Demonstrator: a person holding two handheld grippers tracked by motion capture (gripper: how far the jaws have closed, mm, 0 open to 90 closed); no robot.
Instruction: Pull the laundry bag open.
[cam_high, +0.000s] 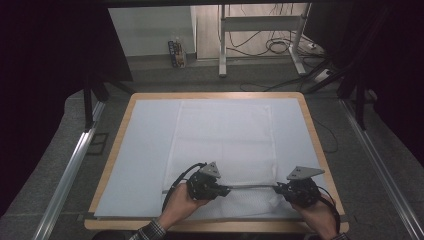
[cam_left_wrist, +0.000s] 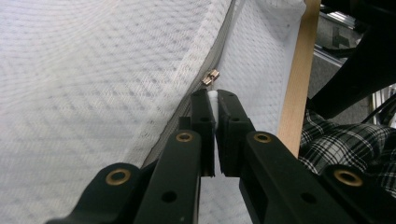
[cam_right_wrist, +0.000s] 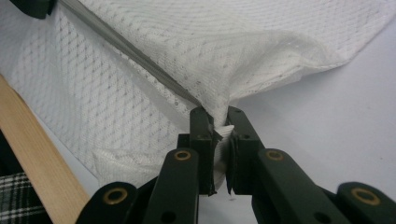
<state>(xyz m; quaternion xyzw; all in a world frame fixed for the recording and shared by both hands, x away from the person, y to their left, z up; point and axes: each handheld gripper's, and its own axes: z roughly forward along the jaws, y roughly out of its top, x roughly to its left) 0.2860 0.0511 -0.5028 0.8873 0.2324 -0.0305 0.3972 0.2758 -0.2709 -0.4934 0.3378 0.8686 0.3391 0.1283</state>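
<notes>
A white mesh bag (cam_high: 222, 142) is lying flat on the pale blue mat (cam_high: 142, 150) that is covering the wooden table (cam_high: 314, 131), its near part reaching toward the person's edge. A grey zipper (cam_high: 250, 186) is running across the bag near that edge, stretched in a straight line between the two grippers. In the left gripper view the small metal zipper slider (cam_left_wrist: 210, 77) is sitting on the zipper just beyond the jaw tips.

The left gripper (cam_high: 223, 190) is pinching a white tab or fold at the zipper line, its jaws clenched with only a sliver of white between them; whether this is the slider's pull or bag fabric is not clear. The right gripper (cam_high: 278, 189) is clamping a bunched corner of the mesh at the zipper's other end, and the fabric is rising off the mat in a puckered fold there.

The left hand (cam_high: 181, 206) and right hand (cam_high: 319, 216) are coming in from the near edge, a plaid sleeve (cam_high: 150, 231) showing at the left wrist
</notes>
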